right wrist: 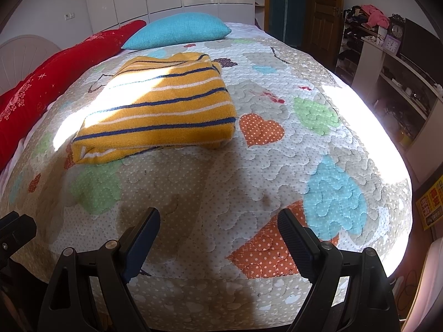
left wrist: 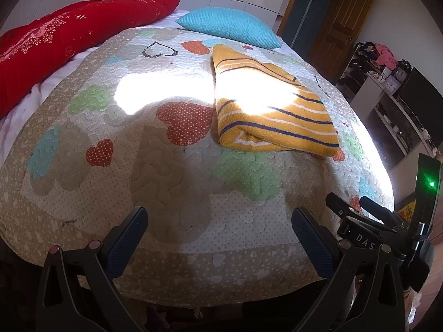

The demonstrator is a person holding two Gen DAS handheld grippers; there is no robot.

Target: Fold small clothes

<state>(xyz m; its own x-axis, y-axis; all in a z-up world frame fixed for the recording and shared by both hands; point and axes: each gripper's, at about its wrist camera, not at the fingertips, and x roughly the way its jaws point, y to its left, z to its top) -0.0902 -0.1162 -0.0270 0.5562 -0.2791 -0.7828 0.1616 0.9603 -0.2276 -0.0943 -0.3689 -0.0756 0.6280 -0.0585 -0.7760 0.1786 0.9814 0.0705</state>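
Note:
A yellow garment with blue and white stripes (left wrist: 271,108) lies folded into a thick rectangle on the heart-patterned quilt (left wrist: 171,171). It also shows in the right wrist view (right wrist: 157,108), left of centre. My left gripper (left wrist: 220,218) is open and empty, held over the quilt's near edge, well short of the garment. My right gripper (right wrist: 218,221) is open and empty too, over the near edge and to the right of the garment. The right gripper's body (left wrist: 387,221) shows at the left view's right edge.
A turquoise pillow (left wrist: 229,27) and a red blanket (left wrist: 69,36) lie at the bed's far side. Shelves with a clock and clutter (right wrist: 393,63) stand to the right of the bed. A wooden door (right wrist: 324,13) is behind. Bright sunlight crosses the quilt.

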